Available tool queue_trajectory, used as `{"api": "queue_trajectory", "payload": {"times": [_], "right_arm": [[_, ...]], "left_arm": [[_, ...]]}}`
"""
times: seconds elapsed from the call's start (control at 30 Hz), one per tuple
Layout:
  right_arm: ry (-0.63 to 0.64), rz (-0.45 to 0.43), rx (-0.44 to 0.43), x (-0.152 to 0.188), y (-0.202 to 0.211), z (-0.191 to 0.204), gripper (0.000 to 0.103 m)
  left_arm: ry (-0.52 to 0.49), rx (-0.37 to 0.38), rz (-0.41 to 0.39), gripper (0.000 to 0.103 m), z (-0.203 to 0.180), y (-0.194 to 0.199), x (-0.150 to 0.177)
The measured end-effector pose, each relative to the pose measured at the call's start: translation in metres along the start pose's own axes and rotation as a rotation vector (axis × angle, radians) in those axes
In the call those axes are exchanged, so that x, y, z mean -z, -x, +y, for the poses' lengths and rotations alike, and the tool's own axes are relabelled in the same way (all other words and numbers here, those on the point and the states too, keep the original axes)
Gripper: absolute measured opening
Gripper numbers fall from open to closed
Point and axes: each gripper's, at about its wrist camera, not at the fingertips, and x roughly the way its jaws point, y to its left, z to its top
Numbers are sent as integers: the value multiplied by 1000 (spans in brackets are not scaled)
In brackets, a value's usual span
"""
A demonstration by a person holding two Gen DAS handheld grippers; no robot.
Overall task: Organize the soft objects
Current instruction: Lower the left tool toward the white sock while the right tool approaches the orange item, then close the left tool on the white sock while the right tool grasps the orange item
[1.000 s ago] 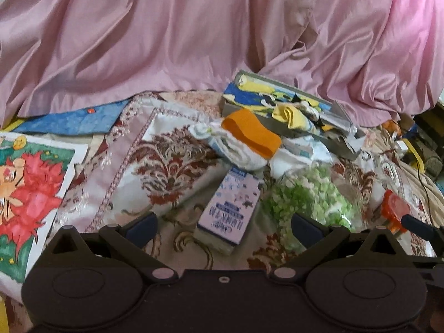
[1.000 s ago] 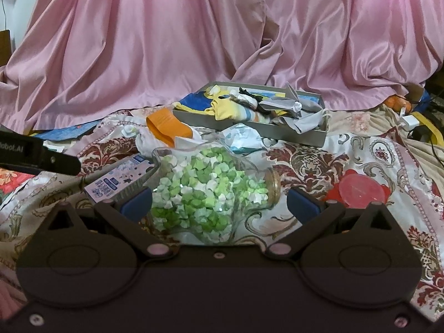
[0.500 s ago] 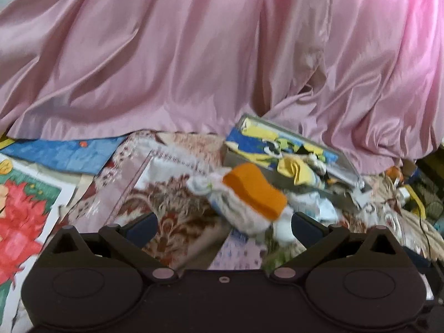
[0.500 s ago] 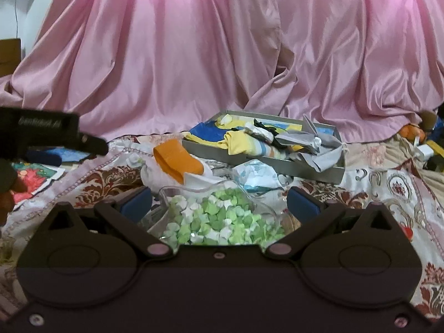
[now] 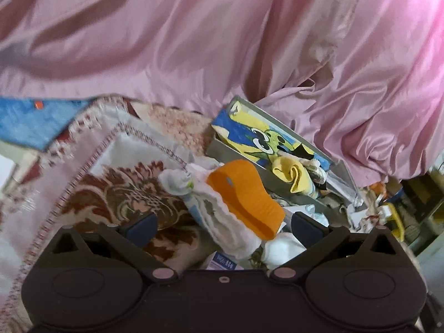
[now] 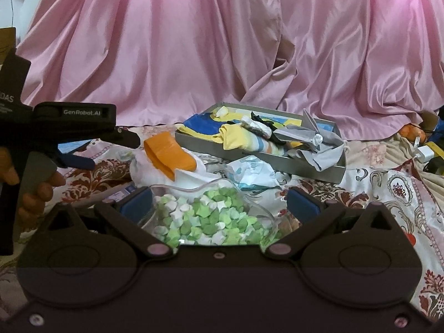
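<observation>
Compared with a second ago, the left gripper (image 5: 222,226) has risen and advanced: the lilac tissue pack that lay between its fingers is now only a sliver at the lower edge of its view (image 5: 223,263), and the orange-cuffed white sock bundle (image 5: 244,197) sits directly between the blue pads. Jaws stand wide, nothing gripped; the pads flank the bundle without visible contact. The view is also tilted, the horizon dropping to the right.

The right gripper (image 6: 219,204) has likewise moved forward and lower. The clear bag of green and white paper stars (image 6: 211,216), earlier fully ahead of it, now fills the gap between its pads and runs under the body. Jaws wide; whether the pads touch the bag cannot be told.

Surroundings: beyond the sock bundle, ahead and to the right of the left claw, lies the grey tray (image 5: 236,154) with a blue-and-yellow cartoon print on its floor, holding a folded yellow cloth (image 5: 290,170). From the right wrist the same tray (image 6: 313,168) carries a yellow striped sock (image 6: 244,140) and a grey drawstring pouch (image 6: 319,144) draped over its near rim. A crumpled white-blue wrapper (image 6: 254,170) lies between star bag and tray. Everything rests on a floral bedspread (image 6: 388,191) backed by pink satin drapery (image 6: 222,41). The left gripper appears at the left of the right view (image 6: 77,163), hand on its trigger.

Obstruction: the star bag lies between the right claw and the sock bundle.
</observation>
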Motion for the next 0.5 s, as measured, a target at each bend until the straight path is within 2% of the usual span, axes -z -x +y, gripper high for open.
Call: {"api": "queue_trajectory", "payload": {"times": [0.2,0.27,0.33,0.5], "right_arm": [[19,25,8,-9,-17,-4,103],[-1,34,-7,-13,-26,-8,103],[-15,38,-30,-20,-36,-10,103],[0,81,-92,-38,-65,-14,103]], "left_arm": [[63,48,61,98,14,-22,-5],[78,63,77,93,18,-27,-5],[89,89,92,81,21,-31,-6],[111,125,126,70,29,-39,-6]]}}
